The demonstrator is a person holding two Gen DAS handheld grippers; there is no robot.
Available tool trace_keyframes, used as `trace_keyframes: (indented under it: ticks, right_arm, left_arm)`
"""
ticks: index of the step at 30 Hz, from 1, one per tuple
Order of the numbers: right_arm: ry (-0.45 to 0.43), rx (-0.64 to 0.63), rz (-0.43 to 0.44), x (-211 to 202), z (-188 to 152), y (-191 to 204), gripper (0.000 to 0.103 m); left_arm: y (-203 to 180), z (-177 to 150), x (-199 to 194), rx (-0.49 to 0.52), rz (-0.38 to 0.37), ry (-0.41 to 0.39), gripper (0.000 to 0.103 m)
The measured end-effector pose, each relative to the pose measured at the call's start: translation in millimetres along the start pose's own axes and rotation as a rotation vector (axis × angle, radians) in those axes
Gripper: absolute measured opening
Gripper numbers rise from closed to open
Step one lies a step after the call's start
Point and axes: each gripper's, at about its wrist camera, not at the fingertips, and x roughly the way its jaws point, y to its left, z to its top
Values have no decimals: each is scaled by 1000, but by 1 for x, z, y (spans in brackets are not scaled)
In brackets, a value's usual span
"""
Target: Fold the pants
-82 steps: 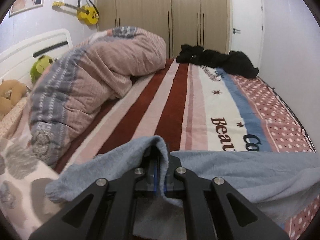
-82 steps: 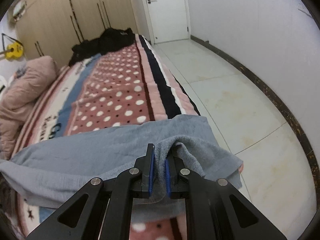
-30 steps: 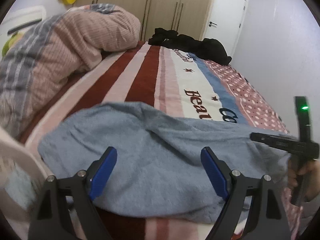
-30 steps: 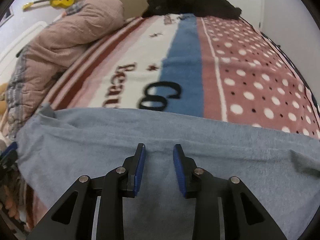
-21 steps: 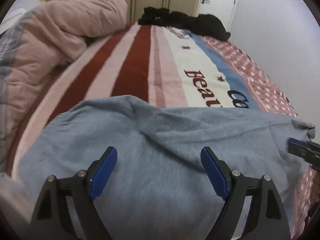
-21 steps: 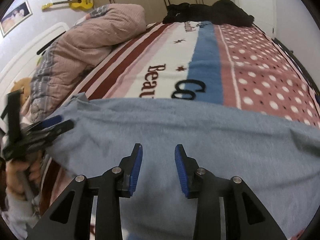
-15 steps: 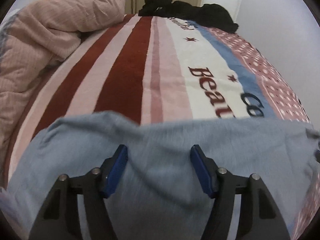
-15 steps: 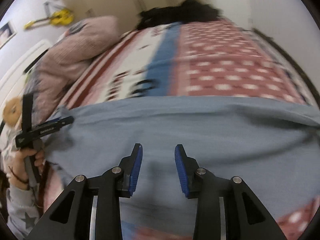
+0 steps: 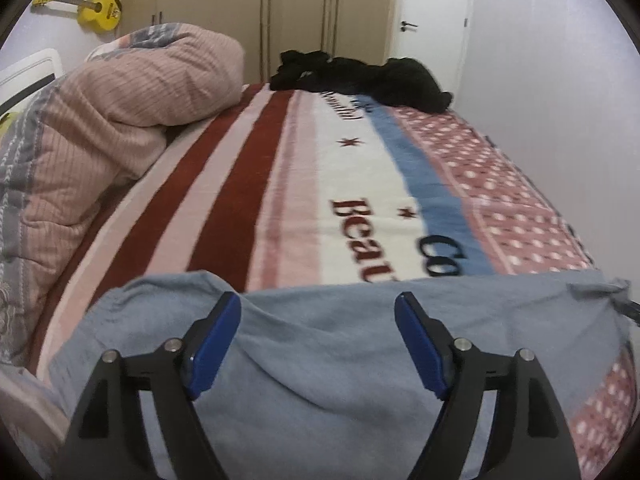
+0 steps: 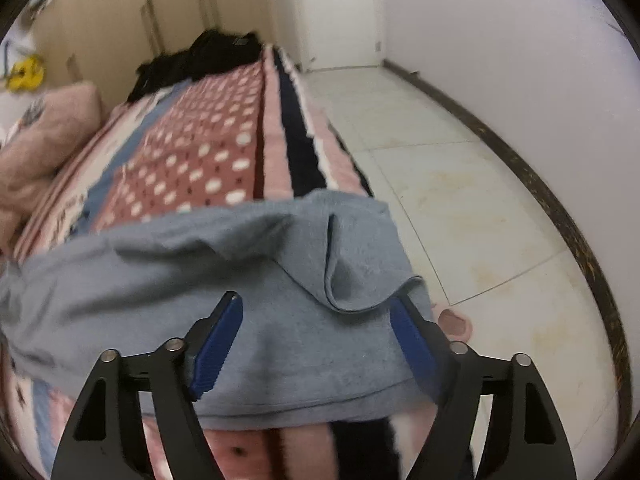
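L tool (image 9: pixel 318 316) open, R tool (image 10: pixel 316 314) just opened, over pants (image 9: pixel 340 360)

Both grippers, left gripper (image 9: pixel 318 344) and right gripper (image 10: pixel 316 340): matte black triangulated cut-out arms, silver pivot screws, ribbed blue pads (image 10: pixel 218 346) on fingertips.

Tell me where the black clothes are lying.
The black clothes lie heaped at the bed's far end, in front of the wardrobe, beyond the striped blanket and far from the blue-grey pants.
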Motion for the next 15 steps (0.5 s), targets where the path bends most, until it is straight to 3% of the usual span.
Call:
trace_keyframes:
  ticks: [2, 3, 4, 6, 7, 9, 15]
  right_arm:
    - [1, -9, -29, 13, 10, -4, 72]
    - [-14, 6, -46, 19, 15, -7, 62]
    - [-21, 17, -49, 23, 22, -11, 39]
    - [-6, 29, -42, 31, 28, -9, 9]
    - [-5, 28, -55, 34, 34, -11, 4]
    - [-55, 34, -127, 23, 35, -10, 3]
    - [-196, 81, -127, -24, 40, -18, 3]
  left_arm:
    - [-8, -5, -9, 11, 2, -12, 78]
    - [-11, -8, -13, 17, 12, -16, 78]
    - [-14, -10, -14, 26, 29, -18, 78]
    - [-18, -14, -13, 42, 55, -12, 78]
    - [-19, -15, -11, 46, 63, -7, 78]
    - [-19, -18, -9, 42, 67, -6, 78]
    - [-21, -18, -7, 36, 54, -6, 78]
